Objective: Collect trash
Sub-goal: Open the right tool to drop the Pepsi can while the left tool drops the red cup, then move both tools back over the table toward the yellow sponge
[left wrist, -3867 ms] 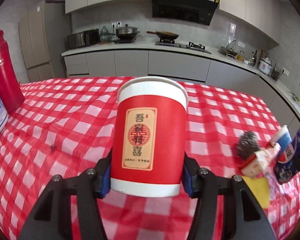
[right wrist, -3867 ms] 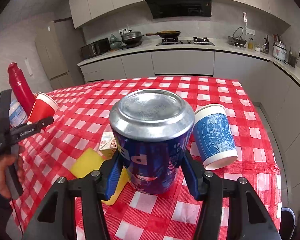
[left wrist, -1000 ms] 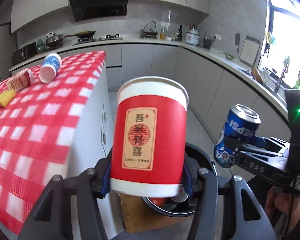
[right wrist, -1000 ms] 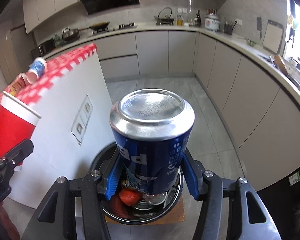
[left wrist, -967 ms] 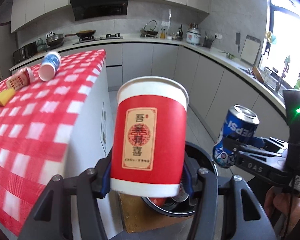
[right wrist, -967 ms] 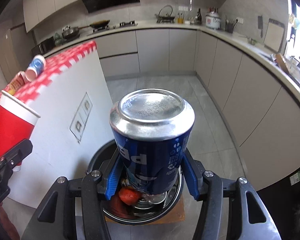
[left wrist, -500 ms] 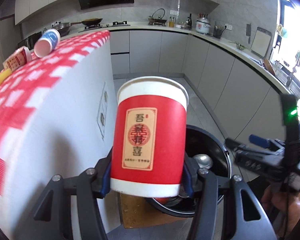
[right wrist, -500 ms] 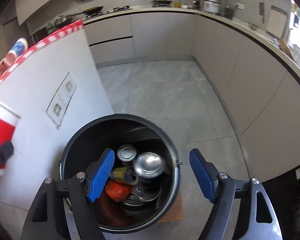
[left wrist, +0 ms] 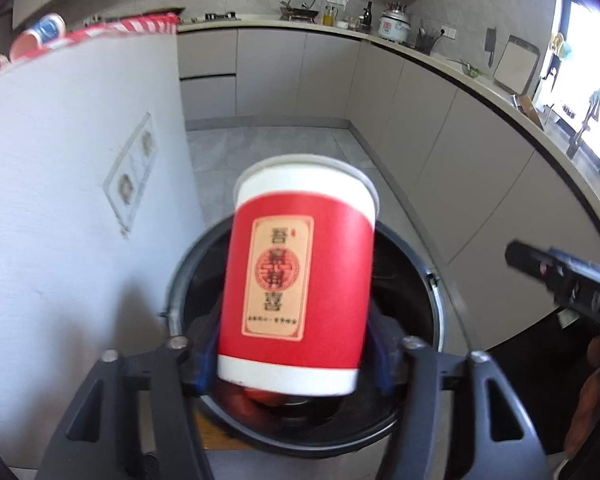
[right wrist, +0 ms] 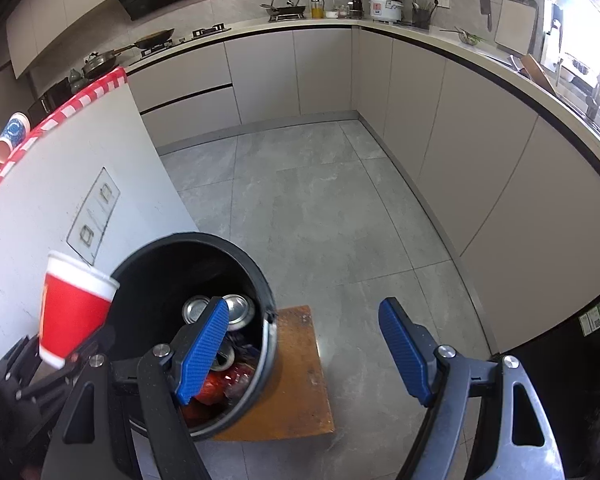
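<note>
My left gripper (left wrist: 296, 352) is shut on a red paper cup (left wrist: 300, 272) with a white rim and gold label, held upright over the black round trash bin (left wrist: 432, 320). In the right wrist view the cup (right wrist: 74, 312) hangs at the bin's left rim (right wrist: 256, 272). My right gripper (right wrist: 304, 344) is open and empty, to the right of the bin's mouth. Several cans (right wrist: 236, 308) and red trash lie inside the bin.
The bin stands on a brown board (right wrist: 300, 360) on the grey tile floor, against the white side of the table (right wrist: 40, 208). A blue cup (right wrist: 14, 128) lies on the checked cloth above. Grey cabinets (right wrist: 480, 160) line the back and right.
My right gripper opened and dropped the blue can into the bin, then drew off to the right. My left gripper moved the red cup down over the bin's mouth.
</note>
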Tool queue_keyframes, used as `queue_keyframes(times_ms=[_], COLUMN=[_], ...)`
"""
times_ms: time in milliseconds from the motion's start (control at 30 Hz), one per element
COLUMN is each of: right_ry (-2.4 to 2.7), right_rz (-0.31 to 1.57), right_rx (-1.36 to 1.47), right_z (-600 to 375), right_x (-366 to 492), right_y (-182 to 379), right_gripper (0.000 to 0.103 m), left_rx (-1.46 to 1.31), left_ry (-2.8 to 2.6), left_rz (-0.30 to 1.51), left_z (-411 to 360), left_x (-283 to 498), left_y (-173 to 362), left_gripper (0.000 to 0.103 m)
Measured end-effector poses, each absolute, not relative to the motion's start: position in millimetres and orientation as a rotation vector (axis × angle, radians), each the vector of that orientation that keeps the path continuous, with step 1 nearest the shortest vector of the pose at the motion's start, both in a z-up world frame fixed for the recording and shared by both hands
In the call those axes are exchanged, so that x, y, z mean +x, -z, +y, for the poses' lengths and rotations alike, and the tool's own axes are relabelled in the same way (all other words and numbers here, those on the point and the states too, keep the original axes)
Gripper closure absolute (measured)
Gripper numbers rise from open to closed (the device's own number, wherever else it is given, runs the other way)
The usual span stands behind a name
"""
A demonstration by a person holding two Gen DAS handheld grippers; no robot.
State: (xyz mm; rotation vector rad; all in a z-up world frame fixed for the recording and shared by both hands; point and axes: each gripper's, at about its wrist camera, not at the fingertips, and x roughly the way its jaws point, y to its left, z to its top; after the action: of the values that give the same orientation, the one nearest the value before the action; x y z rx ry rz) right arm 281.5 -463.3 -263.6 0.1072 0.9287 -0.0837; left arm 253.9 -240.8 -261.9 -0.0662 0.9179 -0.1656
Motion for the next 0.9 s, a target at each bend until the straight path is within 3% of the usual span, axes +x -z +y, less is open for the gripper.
queue_keyframes(times_ms=[67, 333, 900], right_ry=[0.091, 0.070, -0.049], right_rz=[0.928, 0.898, 0.745], right_rx=[0.119, 0.128, 0.114], right_z=[-469, -462, -384], right_x=[278, 273, 274], right_y=[264, 244, 130], right_gripper=[0.024, 0.024, 0.024], left_rx=[-0.065, -0.010, -0.101], left_ry=[0.142, 0.144, 0.058], left_rz=[0.930, 0.887, 0.761], left_z=[-243, -247, -159], left_x=[255, 235, 216], left_y=[258, 225, 122], left_gripper=[0.017, 0.016, 0.016])
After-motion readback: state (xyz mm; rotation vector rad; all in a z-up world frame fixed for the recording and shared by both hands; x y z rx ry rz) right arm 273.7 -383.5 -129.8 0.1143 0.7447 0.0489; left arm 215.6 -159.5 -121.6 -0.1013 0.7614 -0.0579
